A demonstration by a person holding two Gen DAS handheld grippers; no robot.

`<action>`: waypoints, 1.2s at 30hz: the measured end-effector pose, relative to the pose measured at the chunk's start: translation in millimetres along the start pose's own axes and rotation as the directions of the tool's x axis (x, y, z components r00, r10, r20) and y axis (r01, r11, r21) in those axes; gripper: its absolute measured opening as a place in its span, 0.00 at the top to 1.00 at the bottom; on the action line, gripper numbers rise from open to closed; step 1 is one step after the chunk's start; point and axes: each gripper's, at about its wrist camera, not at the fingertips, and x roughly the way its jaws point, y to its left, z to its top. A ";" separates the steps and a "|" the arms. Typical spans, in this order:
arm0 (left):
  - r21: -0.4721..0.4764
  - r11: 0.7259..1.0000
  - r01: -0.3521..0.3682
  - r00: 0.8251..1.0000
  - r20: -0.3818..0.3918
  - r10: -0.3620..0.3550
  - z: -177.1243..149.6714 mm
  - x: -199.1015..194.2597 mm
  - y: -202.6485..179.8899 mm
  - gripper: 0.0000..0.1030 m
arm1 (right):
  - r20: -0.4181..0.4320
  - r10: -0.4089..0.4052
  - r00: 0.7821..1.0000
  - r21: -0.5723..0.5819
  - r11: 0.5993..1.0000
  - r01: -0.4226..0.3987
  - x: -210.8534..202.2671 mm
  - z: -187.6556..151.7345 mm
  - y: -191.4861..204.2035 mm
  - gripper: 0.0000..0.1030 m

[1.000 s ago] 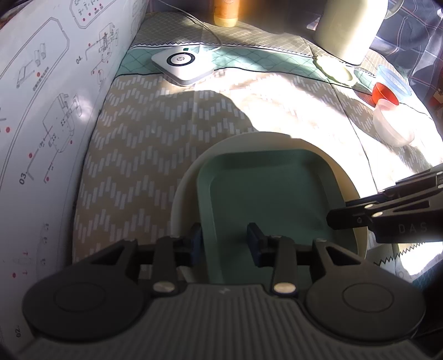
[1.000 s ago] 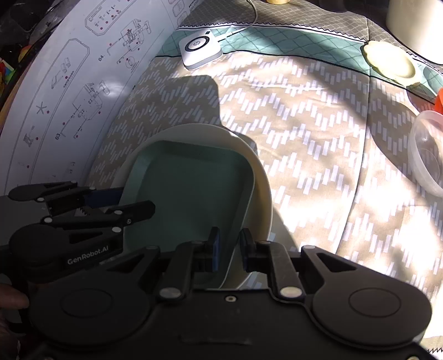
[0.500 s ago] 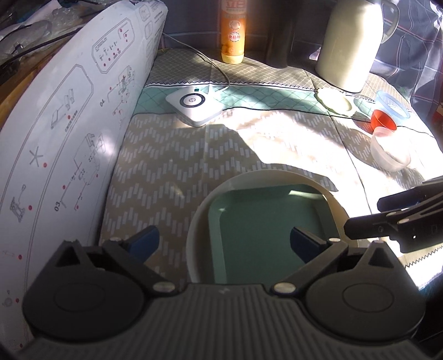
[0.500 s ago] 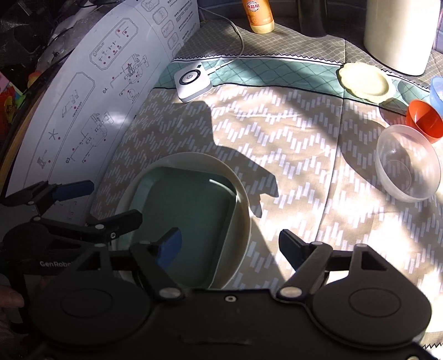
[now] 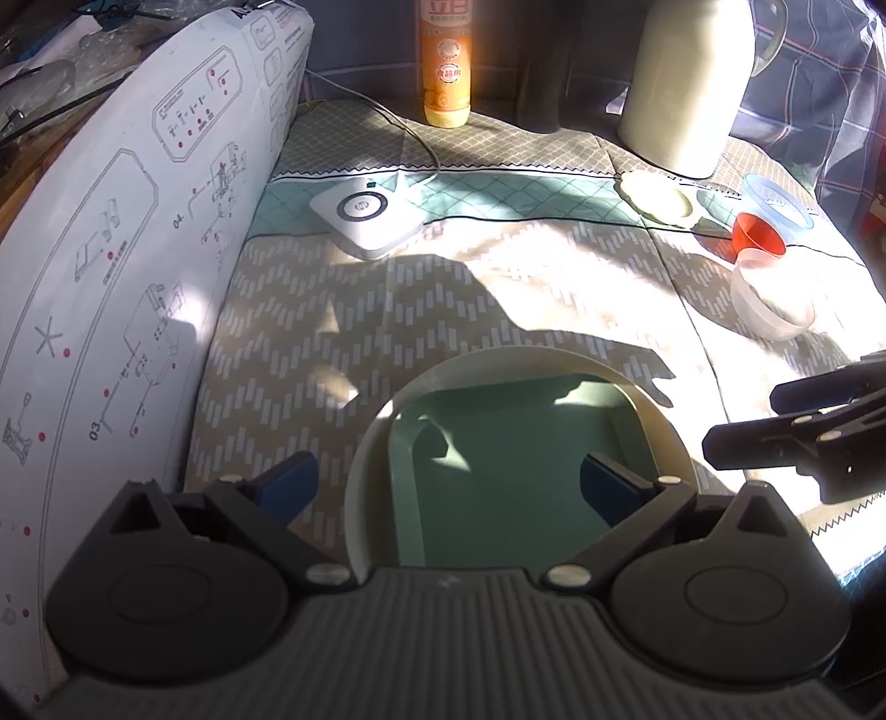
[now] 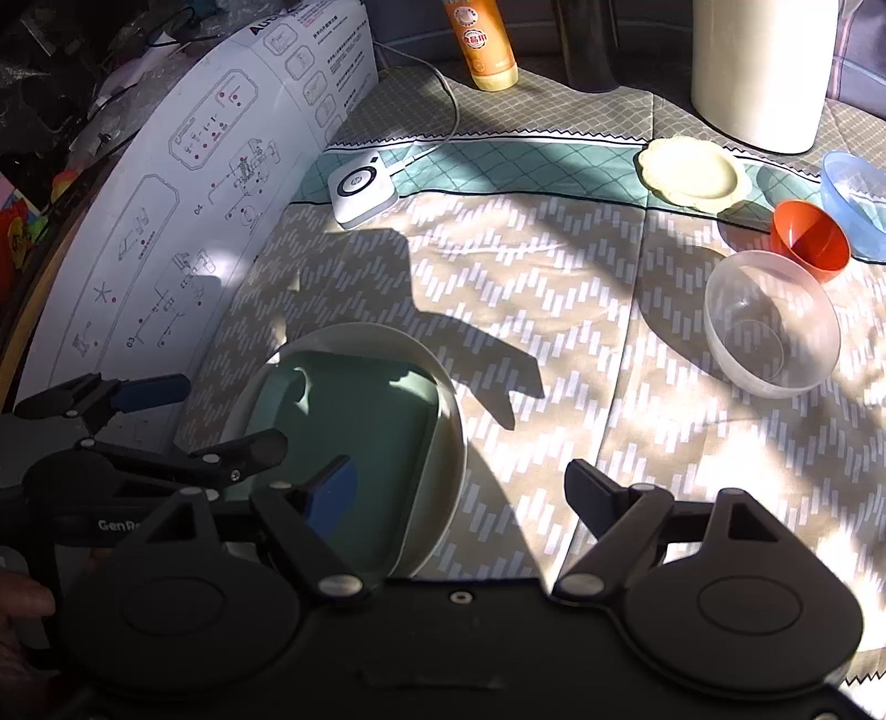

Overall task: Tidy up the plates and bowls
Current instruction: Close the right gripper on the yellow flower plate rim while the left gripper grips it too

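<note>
A green square plate (image 5: 509, 471) (image 6: 360, 443) lies inside a round cream plate (image 5: 498, 360) (image 6: 448, 421) on the patterned cloth. My left gripper (image 5: 448, 482) is open above the plates' near edge and holds nothing. My right gripper (image 6: 462, 493) is open, just right of the stack, empty. A clear bowl (image 6: 772, 324) (image 5: 772, 302), an orange bowl (image 6: 811, 238) (image 5: 758, 232), a blue bowl (image 6: 855, 199) (image 5: 775, 199) and a small cream scalloped plate (image 6: 692, 174) (image 5: 656, 196) sit at the far right.
A white printed board (image 5: 127, 266) (image 6: 194, 194) stands along the left. A white square device (image 5: 368, 213) (image 6: 362, 188) with a cable lies at the back. An orange bottle (image 5: 446, 66) (image 6: 487, 44) and a cream jug (image 5: 692, 83) (image 6: 758, 72) stand behind.
Both grippers were shut on the plates' near rim a second ago. They have opened, let go and pulled back and upward. The stacked plates now rest on the cloth.
</note>
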 end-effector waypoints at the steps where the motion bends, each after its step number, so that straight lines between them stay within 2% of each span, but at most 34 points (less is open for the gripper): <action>1: 0.003 1.000 0.000 1.000 0.000 0.000 2.5 1.3 -1.4 0.00 | 0.003 -0.001 1.000 0.001 1.000 0.001 -1.2 0.6 -1.4 0.20; 8: 0.051 0.999 -0.014 0.999 0.037 0.012 27.9 8.0 -20.0 0.00 | 0.070 0.002 0.998 0.020 1.000 -0.003 -12.1 11.0 -17.8 0.20; 14: 0.092 0.996 0.010 0.998 0.063 -0.016 62.4 23.2 -41.8 0.00 | 0.133 -0.051 0.990 0.030 0.998 0.048 -20.2 36.0 -40.8 0.20; 19: 0.161 0.987 0.025 0.997 0.071 -0.037 92.3 41.8 -63.1 0.00 | 0.153 -0.096 0.984 0.048 0.995 0.090 -18.6 65.4 -64.1 0.20; 23: 0.195 0.980 0.035 0.994 0.092 -0.054 119.8 57.8 -79.3 0.00 | 0.192 -0.100 0.976 0.043 0.995 0.093 -14.2 90.5 -81.7 0.20; 28: 0.165 0.983 0.079 0.989 0.107 -0.098 155.3 84.9 -92.9 0.00 | 0.231 -0.131 0.964 0.073 0.990 0.118 -8.0 132.0 -111.7 0.21; 31: 0.148 0.985 0.092 0.989 0.098 -0.107 169.7 104.4 -101.1 0.00 | 0.217 -0.146 0.965 0.128 0.984 0.120 2.0 153.8 -136.2 0.24; 34: 0.136 0.985 0.104 0.991 0.071 -0.115 180.2 126.2 -109.5 0.00 | 0.191 -0.169 0.967 0.160 0.977 0.139 17.2 169.0 -155.6 0.36; 36: 0.130 0.984 0.119 0.990 0.055 -0.127 184.8 137.4 -115.1 0.00 | 0.175 -0.175 0.969 0.168 0.975 0.146 27.1 176.5 -165.9 0.49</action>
